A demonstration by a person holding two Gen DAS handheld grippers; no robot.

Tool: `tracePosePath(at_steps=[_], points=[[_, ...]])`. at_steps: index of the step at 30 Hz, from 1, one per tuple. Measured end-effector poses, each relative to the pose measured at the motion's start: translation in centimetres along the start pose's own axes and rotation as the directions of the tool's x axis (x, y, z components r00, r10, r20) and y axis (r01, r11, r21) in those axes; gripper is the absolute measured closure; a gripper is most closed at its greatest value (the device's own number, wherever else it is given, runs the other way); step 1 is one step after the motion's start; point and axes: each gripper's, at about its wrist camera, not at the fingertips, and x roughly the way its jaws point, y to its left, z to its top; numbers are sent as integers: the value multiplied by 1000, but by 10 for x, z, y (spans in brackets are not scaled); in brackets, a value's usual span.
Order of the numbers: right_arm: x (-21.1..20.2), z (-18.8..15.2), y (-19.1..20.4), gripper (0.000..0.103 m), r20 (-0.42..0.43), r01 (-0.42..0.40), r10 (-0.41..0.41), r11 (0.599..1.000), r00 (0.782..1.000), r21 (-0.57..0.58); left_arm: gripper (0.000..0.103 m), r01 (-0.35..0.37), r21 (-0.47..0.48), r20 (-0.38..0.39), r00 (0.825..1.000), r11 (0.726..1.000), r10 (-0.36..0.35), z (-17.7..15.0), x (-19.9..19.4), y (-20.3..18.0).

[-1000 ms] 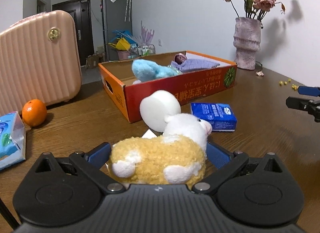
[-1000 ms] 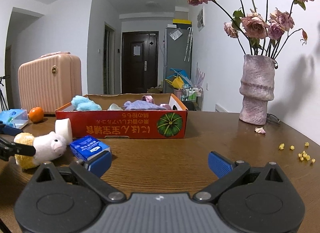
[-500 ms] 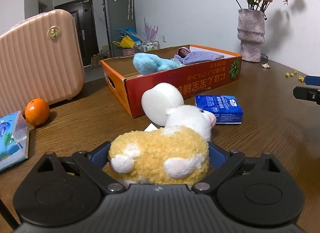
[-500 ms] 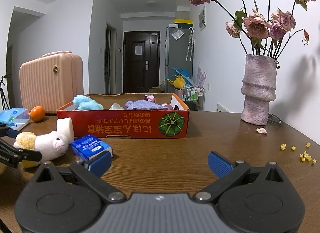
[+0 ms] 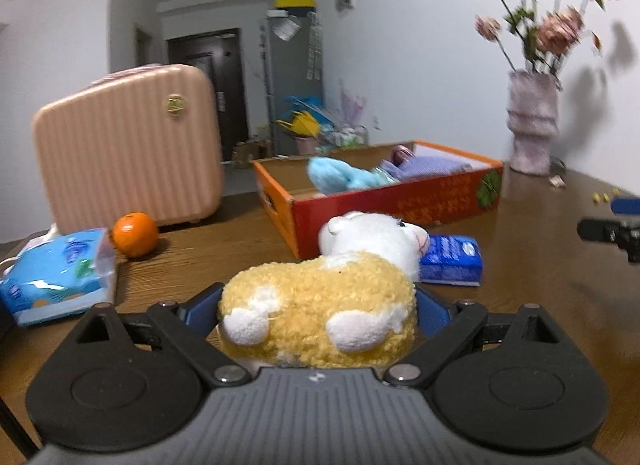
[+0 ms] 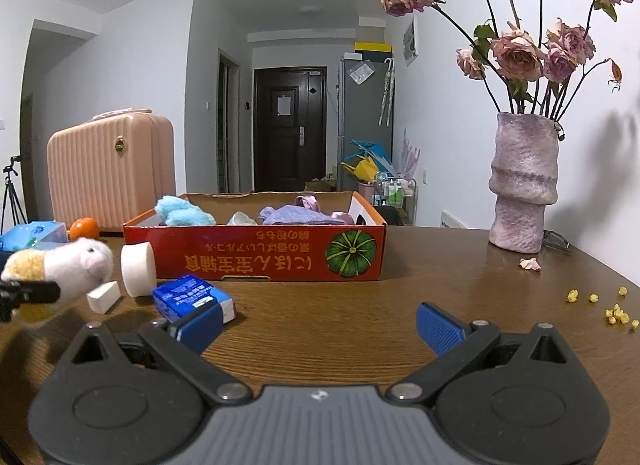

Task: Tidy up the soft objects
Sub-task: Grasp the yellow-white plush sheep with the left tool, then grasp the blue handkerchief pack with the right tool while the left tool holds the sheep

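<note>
A plush sheep [image 5: 320, 305] with a yellow body and white head sits between the blue pads of my left gripper [image 5: 316, 305], which is shut on it. From the right wrist the sheep [image 6: 68, 265] hangs clear of the wooden table, its shadow beneath it. The orange cardboard box [image 5: 400, 201] beyond holds a light blue plush [image 5: 340, 179] and purple cloth [image 5: 424, 165]. A white foam cylinder [image 6: 138, 269] and a small white foam wedge [image 6: 103, 296] lie before the box. My right gripper [image 6: 318, 321] is open over bare table, nothing between its fingers.
A blue tissue pack [image 6: 192, 297] lies next to the right gripper's left finger. A pink suitcase [image 5: 128, 145], an orange [image 5: 134, 234] and a blue wipes packet [image 5: 60, 277] are at the left. A vase of roses [image 6: 522, 181] and yellow crumbs [image 6: 616, 313] are at the right.
The left gripper's pads closed onto the sheep and lifted it off the table, and its view swung so the box sits further right. The right gripper stayed still.
</note>
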Motion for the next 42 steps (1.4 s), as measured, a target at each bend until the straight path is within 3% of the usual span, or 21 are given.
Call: tracePosePath(at_steps=[12, 18, 23, 28, 42], points=[[-5, 0, 7, 0, 6, -48, 48, 999, 999, -5, 7, -167, -154, 39, 984, 974, 175, 2, -33, 22], [-5, 1, 13, 0, -15, -103, 103, 995, 995, 0, 7, -210, -190, 39, 974, 959, 221, 1, -43, 22], [-2, 3, 26, 0, -4, -97, 97, 995, 995, -17, 7, -226, -201, 43, 970, 953, 239, 0, -48, 20], [12, 6, 51, 0, -12, -38, 37, 991, 999, -127, 7, -237, -201, 38, 968, 951, 249, -1, -46, 20], [90, 18, 90, 0, -197, -202, 171, 967, 965, -153, 7, -249, -248, 29, 964, 936, 264, 1, -45, 35]])
